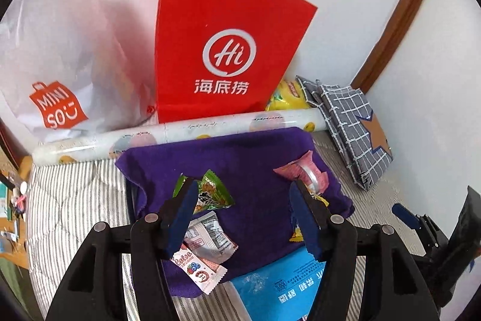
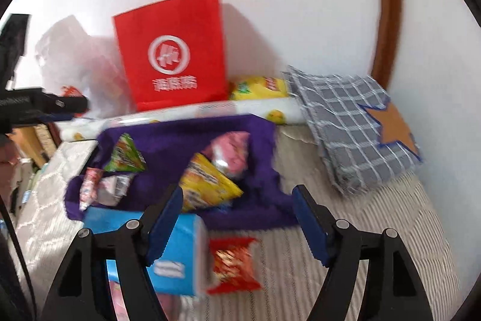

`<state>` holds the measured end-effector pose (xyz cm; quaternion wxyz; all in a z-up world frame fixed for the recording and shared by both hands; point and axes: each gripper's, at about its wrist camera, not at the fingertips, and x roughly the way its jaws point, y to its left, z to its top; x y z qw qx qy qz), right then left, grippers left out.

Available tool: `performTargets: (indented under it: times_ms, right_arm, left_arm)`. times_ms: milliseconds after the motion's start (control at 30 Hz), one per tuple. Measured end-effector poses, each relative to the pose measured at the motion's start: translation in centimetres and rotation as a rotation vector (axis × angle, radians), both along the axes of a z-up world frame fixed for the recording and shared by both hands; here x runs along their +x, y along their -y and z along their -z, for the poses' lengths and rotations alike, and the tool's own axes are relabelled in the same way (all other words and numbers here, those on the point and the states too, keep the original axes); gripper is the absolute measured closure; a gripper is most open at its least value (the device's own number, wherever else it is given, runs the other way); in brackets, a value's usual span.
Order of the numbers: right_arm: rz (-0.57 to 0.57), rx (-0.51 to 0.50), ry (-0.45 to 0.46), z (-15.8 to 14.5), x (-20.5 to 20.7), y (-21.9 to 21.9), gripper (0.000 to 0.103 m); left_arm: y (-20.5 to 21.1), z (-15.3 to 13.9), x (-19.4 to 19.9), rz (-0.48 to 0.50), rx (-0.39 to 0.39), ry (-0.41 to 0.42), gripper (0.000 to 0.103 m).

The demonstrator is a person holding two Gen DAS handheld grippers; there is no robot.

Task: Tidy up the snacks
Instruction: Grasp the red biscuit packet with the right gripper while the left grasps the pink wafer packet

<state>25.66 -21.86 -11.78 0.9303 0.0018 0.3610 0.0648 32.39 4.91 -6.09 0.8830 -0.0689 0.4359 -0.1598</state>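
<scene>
left gripper (image 1: 245, 215): jaws apart, nothing between | right gripper (image 2: 237, 223): jaws apart, empty | purple cloth (image 1: 240, 158) centre frame on striped bedding (image 1: 75, 194) | green snack packet (image 1: 215, 194), white packet (image 1: 210, 239) lower centre on cloth | pink packet (image 1: 300, 170) right of centre | yellow packet (image 2: 207, 185) mid-frame | red packet (image 2: 233, 264) lower centre, off cloth

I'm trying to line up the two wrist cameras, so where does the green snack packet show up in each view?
Left wrist view: the green snack packet lies centre-left on the purple cloth, partly behind the left gripper's finger.
Right wrist view: green snack packet at the cloth's upper left, clear of the right gripper.
Shared landmark: the red paper bag standing against the wall.
</scene>
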Motion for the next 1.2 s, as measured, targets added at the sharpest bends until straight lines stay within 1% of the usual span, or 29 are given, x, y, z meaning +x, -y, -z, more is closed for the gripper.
performTargets:
  times_ms: [100,167,200,267,333,433,567,633,667,700,867,967,1067,1200]
  right_arm:
    - [0.028,0.036,-0.046,1.0,-0.6,1.4,0.030]
    - [0.026,0.065,-0.071,2.1,-1.3,2.1,0.031]
    - [0.023,0.064,-0.081,2.7,-1.5,2.3,0.033]
    - [0.009,0.058,-0.110,3.8,-1.6,2.3,0.040]
    - [-0.014,0.071,-0.147,5.1,-1.2,2.3,0.040]
    - [-0.036,0.089,-0.188,6.8,-0.5,2.3,0.045]
    - [-0.091,0.142,-0.249,8.5,0.1,2.4,0.045]
    - [-0.116,0.153,-0.253,8.9,0.2,2.4,0.046]
    - [-0.125,0.159,-0.254,9.0,0.2,2.4,0.058]
    - [-0.136,0.163,-0.263,9.2,0.3,2.4,0.063]
    - [-0.140,0.098,-0.229,8.7,-0.9,2.4,0.066]
    - [-0.131,0.112,-0.223,7.8,-2.4,3.3,0.066]
    - [-0.141,0.096,-0.227,7.0,-4.2,3.9,0.066]
    - [-0.145,0.078,-0.238,7.2,-6.1,3.9,0.065]
  left_arm:
    - [0.1,-0.5,-0.3,0.002,0.017,0.006,0.040]
    - [-0.2,-0.8,-0.6,-0.006,0.021,0.001,0.040]
    - [-0.4,-1.0,-0.7,-0.011,0.018,-0.006,0.040]
    - [-0.9,-1.2,-0.9,-0.022,0.007,-0.021,0.040]
    - [-1.4,-1.1,-1.5,-0.035,-0.004,-0.028,0.038]
    - [-2.3,-0.2,-2.6,-0.055,-0.003,-0.042,0.037]
    - [-3.5,1.7,-4.3,-0.069,0.023,-0.085,0.037]
    - [-4.1,2.6,-5.2,-0.084,0.036,-0.106,0.037]
    - [-4.3,3.0,-5.6,-0.089,0.035,-0.113,0.037]
    - [-4.5,3.5,-6.2,-0.094,0.027,-0.126,0.037]
    - [-4.5,4.9,-8.4,-0.088,-0.002,-0.167,0.037]
    - [-4.2,5.1,-10.0,-0.079,0.007,-0.166,0.037]
    - [-4.0,5.5,-11.5,-0.068,0.018,-0.165,0.037]
    - [-3.5,7.0,-13.7,-0.044,0.031,-0.188,0.037]
